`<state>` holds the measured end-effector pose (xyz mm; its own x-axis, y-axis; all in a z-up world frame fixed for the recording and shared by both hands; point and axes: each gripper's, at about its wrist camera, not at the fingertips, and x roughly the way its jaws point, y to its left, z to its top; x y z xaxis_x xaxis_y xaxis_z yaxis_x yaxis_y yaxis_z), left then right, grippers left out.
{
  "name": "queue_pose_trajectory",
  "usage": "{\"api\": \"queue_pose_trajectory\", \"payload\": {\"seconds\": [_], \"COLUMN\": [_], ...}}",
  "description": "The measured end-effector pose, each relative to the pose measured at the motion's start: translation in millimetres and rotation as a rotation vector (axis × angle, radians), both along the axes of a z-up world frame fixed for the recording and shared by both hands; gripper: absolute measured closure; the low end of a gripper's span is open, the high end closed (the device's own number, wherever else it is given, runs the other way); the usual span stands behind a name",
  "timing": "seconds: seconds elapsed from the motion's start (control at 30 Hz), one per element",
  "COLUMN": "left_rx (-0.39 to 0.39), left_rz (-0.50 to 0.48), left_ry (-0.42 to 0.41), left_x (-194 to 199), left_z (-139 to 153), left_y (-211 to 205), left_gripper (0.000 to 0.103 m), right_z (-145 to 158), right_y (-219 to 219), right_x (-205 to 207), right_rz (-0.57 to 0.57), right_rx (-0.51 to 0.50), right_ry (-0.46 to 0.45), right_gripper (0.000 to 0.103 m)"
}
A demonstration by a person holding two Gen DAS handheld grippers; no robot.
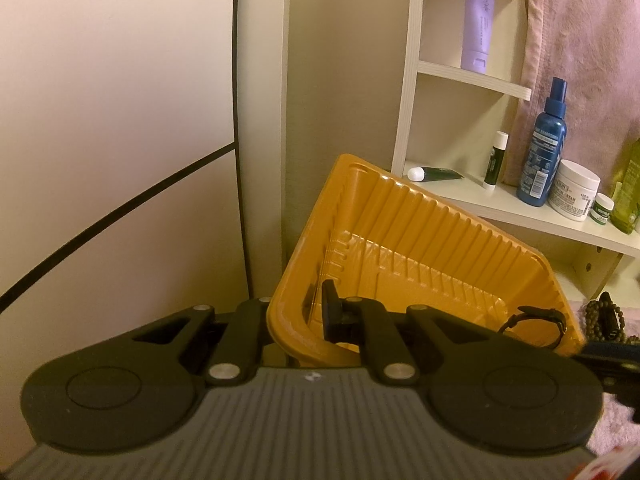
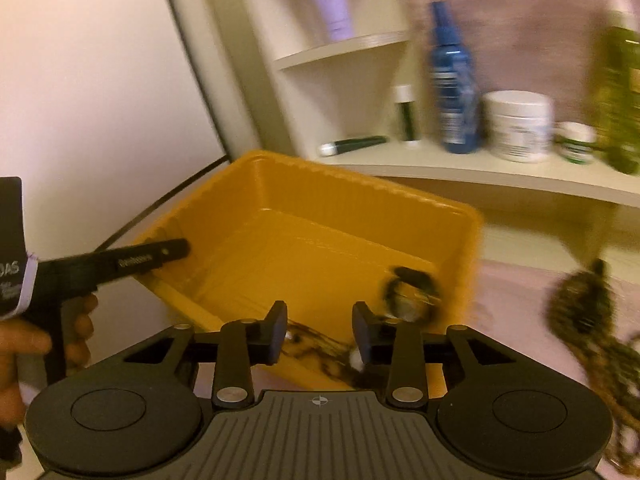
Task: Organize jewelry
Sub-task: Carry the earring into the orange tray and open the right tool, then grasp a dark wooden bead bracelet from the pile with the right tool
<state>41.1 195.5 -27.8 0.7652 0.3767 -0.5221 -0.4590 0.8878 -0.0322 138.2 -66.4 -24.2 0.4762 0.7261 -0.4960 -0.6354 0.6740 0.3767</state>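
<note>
A yellow ribbed plastic tray (image 1: 420, 248) is tilted up; my left gripper (image 1: 298, 312) is shut on its near left rim, one finger inside the tray, the other outside. A black bracelet (image 1: 536, 322) lies in the tray's right corner. In the right wrist view the tray (image 2: 320, 216) sits ahead, and the left gripper's finger (image 2: 152, 256) holds its left rim. My right gripper (image 2: 320, 330) is open above the tray's near edge, with a dark beaded piece (image 2: 320, 350) blurred just below it. The black bracelet (image 2: 412, 292) is in the right corner. A brown bead string (image 2: 580, 304) lies right of the tray.
A white shelf unit (image 1: 472, 76) stands behind the tray, holding a purple tube (image 1: 476, 20), blue spray bottle (image 1: 544, 148), white cream jar (image 1: 574, 190), small tubes and a green bottle (image 2: 620, 100). A pale cabinet wall (image 1: 120, 120) is at the left. Pink cloth (image 2: 520, 288) covers the surface.
</note>
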Motion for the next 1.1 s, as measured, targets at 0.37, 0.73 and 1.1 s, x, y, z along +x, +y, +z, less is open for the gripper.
{"api": "queue_pose_trajectory", "payload": {"seconds": [0.37,0.73,1.1], "left_rx": [0.014,0.022,0.027], "left_rz": [-0.001,-0.006,-0.009], "left_ry": [0.001,0.01,0.026], "left_x": [-1,1,4], "left_z": [0,0,0], "left_y": [-1,0,1], "left_gripper": [0.093,0.093,0.093], "right_z": [-27,-42,-52], "right_y": [-102,-136,-121], "right_x": [-4,37,90], "right_rz": [-0.232,-0.253,-0.201], "right_rx": [-0.087,-0.116,-0.075], "right_ry": [0.083,0.066,0.057], "right_gripper": [0.065,0.066,0.066]}}
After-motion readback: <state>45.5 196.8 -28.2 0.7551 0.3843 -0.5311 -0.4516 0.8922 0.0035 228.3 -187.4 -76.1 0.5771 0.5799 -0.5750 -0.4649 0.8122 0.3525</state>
